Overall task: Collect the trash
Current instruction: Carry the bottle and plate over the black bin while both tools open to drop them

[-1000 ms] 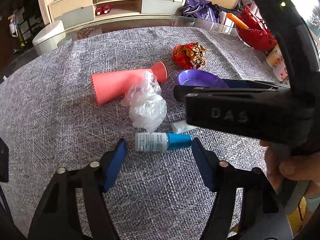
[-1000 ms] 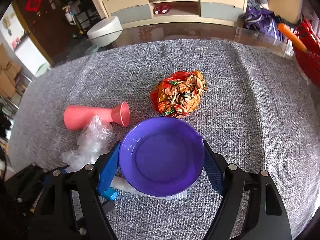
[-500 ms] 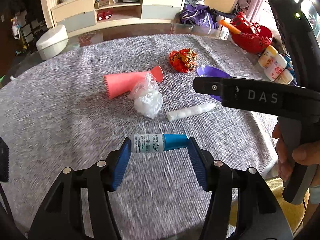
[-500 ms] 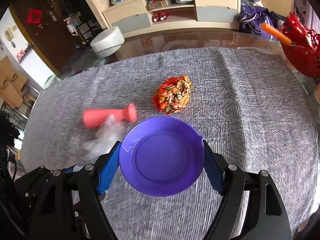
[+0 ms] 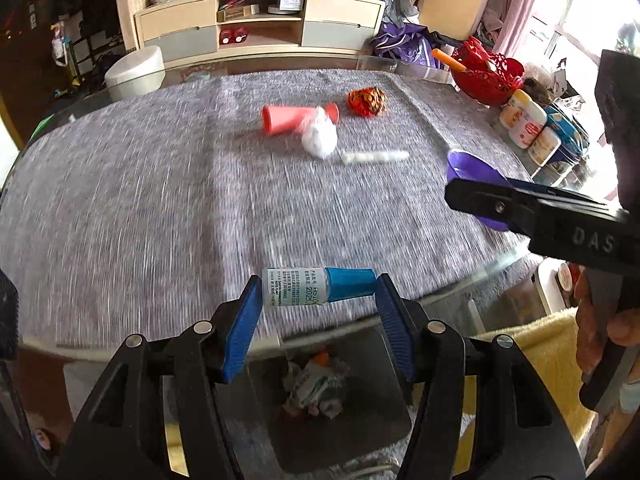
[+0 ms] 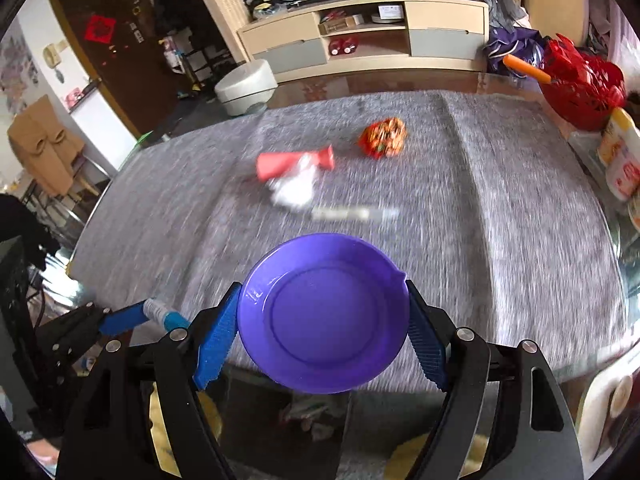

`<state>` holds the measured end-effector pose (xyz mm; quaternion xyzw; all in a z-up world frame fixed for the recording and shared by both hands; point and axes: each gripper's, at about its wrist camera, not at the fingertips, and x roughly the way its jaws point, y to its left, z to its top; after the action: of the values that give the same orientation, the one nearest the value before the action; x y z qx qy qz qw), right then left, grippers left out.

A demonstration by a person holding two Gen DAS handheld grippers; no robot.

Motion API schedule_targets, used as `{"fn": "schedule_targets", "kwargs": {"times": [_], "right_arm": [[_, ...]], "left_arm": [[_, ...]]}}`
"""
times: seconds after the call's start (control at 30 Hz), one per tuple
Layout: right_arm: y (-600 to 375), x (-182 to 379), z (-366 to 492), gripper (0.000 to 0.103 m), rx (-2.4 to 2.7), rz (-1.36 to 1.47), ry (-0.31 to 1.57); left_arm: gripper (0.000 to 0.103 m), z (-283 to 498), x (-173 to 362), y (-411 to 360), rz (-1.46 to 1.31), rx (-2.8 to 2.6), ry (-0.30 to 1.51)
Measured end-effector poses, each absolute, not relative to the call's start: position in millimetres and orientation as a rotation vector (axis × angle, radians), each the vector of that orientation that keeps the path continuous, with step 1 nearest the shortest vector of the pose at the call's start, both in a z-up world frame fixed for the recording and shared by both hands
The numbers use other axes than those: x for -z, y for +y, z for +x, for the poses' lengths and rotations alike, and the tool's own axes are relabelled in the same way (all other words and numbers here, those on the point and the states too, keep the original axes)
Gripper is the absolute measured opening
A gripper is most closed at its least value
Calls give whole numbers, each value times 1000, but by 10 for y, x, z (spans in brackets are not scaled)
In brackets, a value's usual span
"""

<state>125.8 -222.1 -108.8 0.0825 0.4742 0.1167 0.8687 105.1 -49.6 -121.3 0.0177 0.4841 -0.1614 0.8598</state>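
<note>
My left gripper (image 5: 318, 304) is shut on a small white bottle with a blue cap (image 5: 316, 287), held crosswise above the table's near edge, over a grey bin (image 5: 320, 412) with crumpled trash inside. My right gripper (image 6: 322, 320) is shut on a purple plastic bowl (image 6: 323, 312), also held at the near edge; the bowl shows in the left wrist view (image 5: 474, 174). On the grey cloth lie a pink cup on its side (image 5: 286, 119), a crumpled clear plastic bag (image 5: 319, 139), a white wrapper strip (image 5: 375, 157) and a crumpled red-orange wrapper (image 5: 366, 100).
A red basket (image 5: 490, 74) with an orange stick and several bottles (image 5: 528, 128) stand at the table's right edge. A low cabinet (image 5: 260, 24) and a white stool (image 5: 134, 70) stand beyond the table. A yellow towel (image 5: 532, 348) lies below at right.
Both grippers have pulled back from the table's middle to its near edge, carrying the bottle and the bowl. The bin has come into view below.
</note>
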Motion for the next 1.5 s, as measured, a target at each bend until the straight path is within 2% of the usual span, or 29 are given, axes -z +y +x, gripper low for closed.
{"fn": "schedule_targets", "kwargs": {"times": [0.43,0.87,1.27,1.33,1.4,1.5], "right_arm": [[-2075,1594,496,78,-261,220,1088],[-1786,2393,238,78,-281,239,1276],[-1755,2537,351,80,-293,287,1311],[-1752,2535,364,80,-295,282,1313],[-1751,2542,376,84,-292,280,1313],[-1769,2536,398,88,-282,279,1308]], "left_arm": [[55,319,1624,-238,17,315,1094],[55,-5,2393,-78,-44,308,1266],[55,22,2598,-115,-55,326,1317],[59,44,2595,-117,-59,326,1318],[69,60,2585,-118,-57,323,1316],[75,84,2572,-125,-50,316,1312]]}}
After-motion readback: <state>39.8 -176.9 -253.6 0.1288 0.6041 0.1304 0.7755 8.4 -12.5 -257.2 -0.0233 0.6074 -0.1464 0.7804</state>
